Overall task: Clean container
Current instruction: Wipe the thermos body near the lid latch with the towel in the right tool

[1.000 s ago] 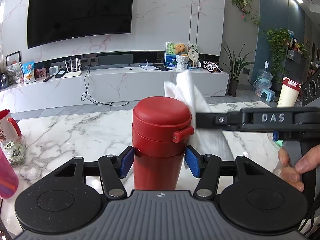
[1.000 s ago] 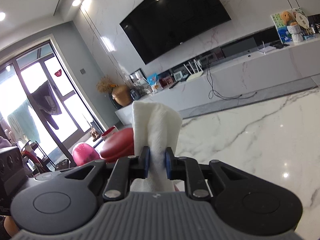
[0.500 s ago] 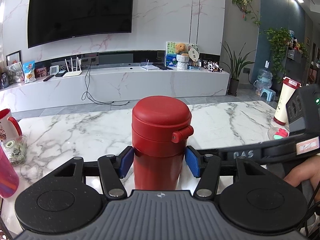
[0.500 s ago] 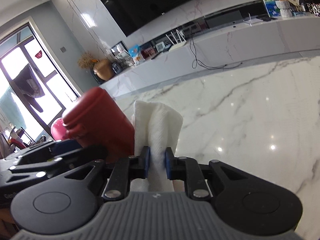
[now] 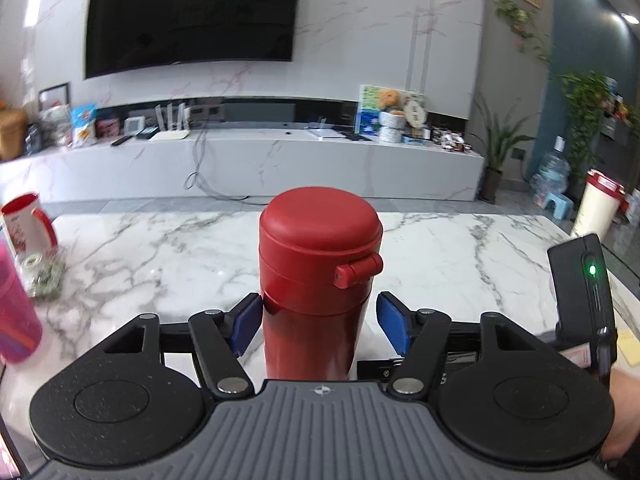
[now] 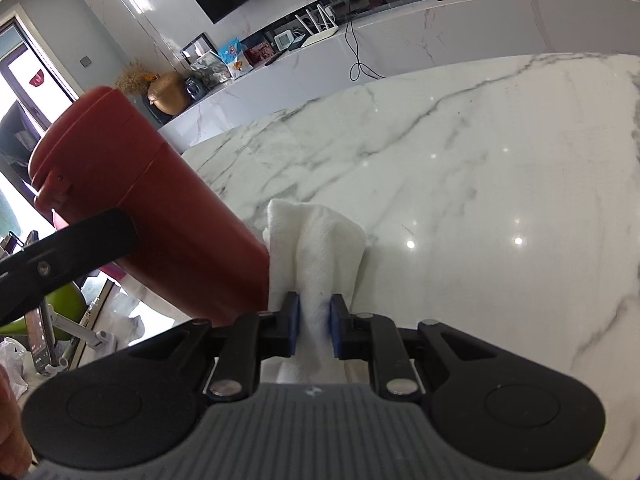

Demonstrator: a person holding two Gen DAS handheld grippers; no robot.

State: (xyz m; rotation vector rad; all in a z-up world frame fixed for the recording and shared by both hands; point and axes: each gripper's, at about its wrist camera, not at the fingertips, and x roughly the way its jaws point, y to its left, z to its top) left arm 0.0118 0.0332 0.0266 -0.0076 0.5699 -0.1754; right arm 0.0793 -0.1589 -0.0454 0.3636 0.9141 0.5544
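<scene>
The flask (image 5: 318,280) stands on the counter (image 5: 460,256) between the opening jaws of the left hand-held gripper (image 5: 319,326), a gap shown at 3 o'clock. Pressed by the cloth (image 6: 316,248) pinched in the right hand-held gripper (image 6: 313,326), the unheld flask could be tipped toward 9 o'clock.

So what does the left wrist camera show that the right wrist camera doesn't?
Only the left wrist view shows the left tool with its jaws opening around the red container: the right pad stands clear of it. It also shows a red-handled mug, a pink cup and a white tumbler with a red lid.

Only the right wrist view shows the right tool shut on a white cloth beside the container's base.

Both show the red container with its lid closed, standing on the marble table.
</scene>
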